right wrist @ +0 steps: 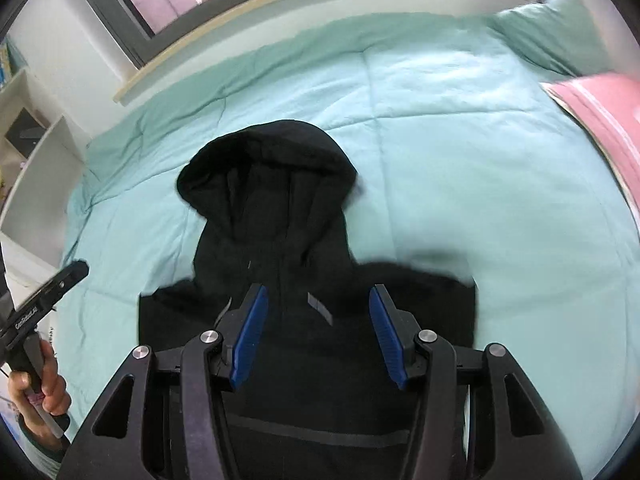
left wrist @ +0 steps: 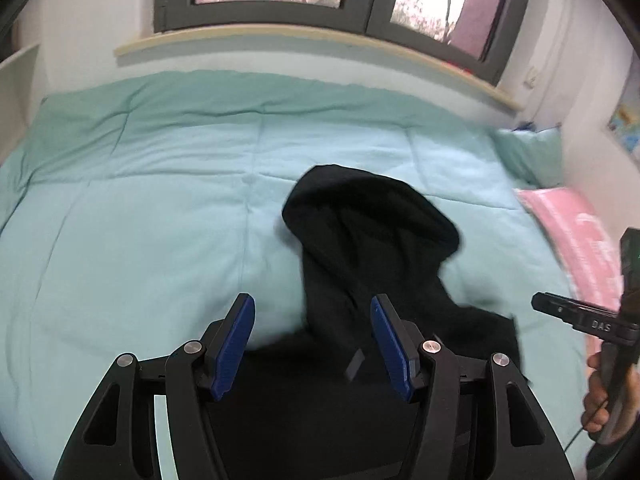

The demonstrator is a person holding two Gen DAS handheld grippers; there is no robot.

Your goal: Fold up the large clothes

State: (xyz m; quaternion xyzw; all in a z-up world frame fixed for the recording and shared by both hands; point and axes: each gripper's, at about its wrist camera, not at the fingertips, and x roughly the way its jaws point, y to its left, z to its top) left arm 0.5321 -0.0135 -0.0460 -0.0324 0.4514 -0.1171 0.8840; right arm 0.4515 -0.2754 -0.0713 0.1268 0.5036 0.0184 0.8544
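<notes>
A black hooded sweatshirt [right wrist: 280, 220] lies on the mint green bed cover [right wrist: 460, 140], its hood pointing toward the window and its body folded narrow. It also shows in the left wrist view [left wrist: 360, 232]. A small grey tag [right wrist: 320, 308] sits near its neck. My right gripper [right wrist: 316, 300] is open and empty, held just above the sweatshirt below the hood. My left gripper [left wrist: 312, 312] is open and empty above the sweatshirt's left edge. Each gripper shows at the edge of the other's view.
A pink folded cloth [right wrist: 600, 112] and a mint pillow [right wrist: 560, 28] lie at the bed's right end. A window sill [left wrist: 280, 36] runs behind the bed. White shelves [right wrist: 36, 168] stand at the left.
</notes>
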